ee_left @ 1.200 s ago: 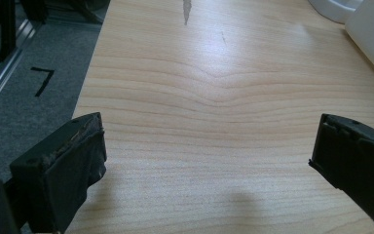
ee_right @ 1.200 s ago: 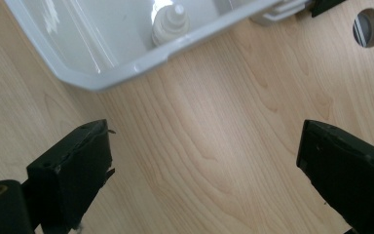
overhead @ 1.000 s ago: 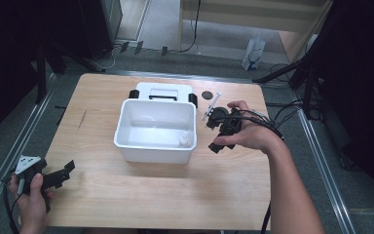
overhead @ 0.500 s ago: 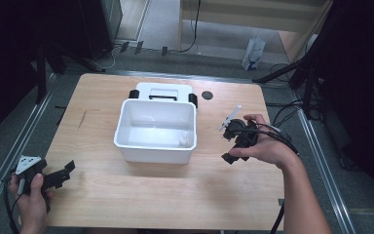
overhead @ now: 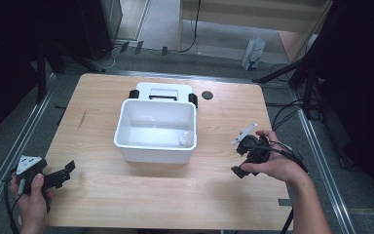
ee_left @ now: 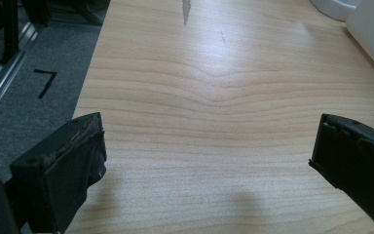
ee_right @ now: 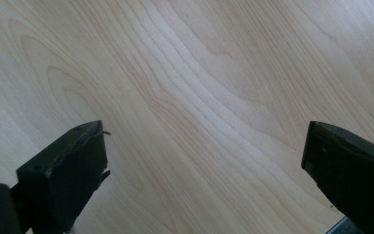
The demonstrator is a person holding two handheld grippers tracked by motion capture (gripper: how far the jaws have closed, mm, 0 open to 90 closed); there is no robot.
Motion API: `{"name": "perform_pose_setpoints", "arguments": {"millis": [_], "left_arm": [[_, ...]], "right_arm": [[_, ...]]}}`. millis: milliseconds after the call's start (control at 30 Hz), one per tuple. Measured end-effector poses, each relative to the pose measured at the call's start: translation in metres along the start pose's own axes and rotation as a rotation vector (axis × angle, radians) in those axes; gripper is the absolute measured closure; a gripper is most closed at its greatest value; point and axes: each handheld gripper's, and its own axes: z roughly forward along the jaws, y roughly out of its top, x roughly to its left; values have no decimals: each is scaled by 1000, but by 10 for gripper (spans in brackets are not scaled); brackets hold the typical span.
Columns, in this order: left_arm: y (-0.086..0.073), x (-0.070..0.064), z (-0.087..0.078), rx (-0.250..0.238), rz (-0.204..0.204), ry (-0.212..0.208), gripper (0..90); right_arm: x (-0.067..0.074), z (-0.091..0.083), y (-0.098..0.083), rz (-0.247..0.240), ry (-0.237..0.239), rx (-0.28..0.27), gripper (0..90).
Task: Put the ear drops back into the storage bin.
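A white plastic bin [overhead: 156, 146] stands in the middle of the wooden table [overhead: 136, 195], with a small clear object [overhead: 186, 139] lying inside near its right wall. My left gripper [overhead: 64, 174] rests low at the table's front left corner, held by a hand, jaws pointing toward the bin. In the left gripper view its jaws [ee_left: 207, 141] stand wide apart over bare wood, and the bin's wall [ee_left: 372, 41] shows at the top right. To the right of the bin, my right gripper [overhead: 236, 160] is open, and its own view [ee_right: 204, 146] has bare wood between the jaws.
The bin's white lid [overhead: 163, 91] with black clips lies flat behind the bin. A small black disc [overhead: 206, 94] sits on the table at the back right. Metal rails [overhead: 14, 146] run along both table sides, and cables [overhead: 285, 114] trail off to the right.
My right gripper has moved from beside the bin's back right corner toward the front right of the table, nearer the person. The left gripper has stayed put.
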Motion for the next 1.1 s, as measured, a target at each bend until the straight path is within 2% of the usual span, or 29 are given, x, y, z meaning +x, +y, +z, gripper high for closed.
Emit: {"name": "perform_pose_setpoints", "arguments": {"millis": [233,533,733,833,900,1100], "left_arm": [[0,0,0,-5,3,3,2],[0,-1,0,-1,8,7,2],[0,-1,0,0,11,6,2],[0,-1,0,0,13,6,2],[0,-2,0,0,13,7,2],[0,-2,0,1,18,9,2]], "right_arm": [[4,10,-25,53,-16,-47,0],[6,18,-55,125,-69,-154,0],[11,28,-77,180,-88,-229,0],[13,32,-87,216,-84,-269,0],[14,34,-91,228,-83,-278,0],[22,50,-116,287,-82,-327,0]]}}
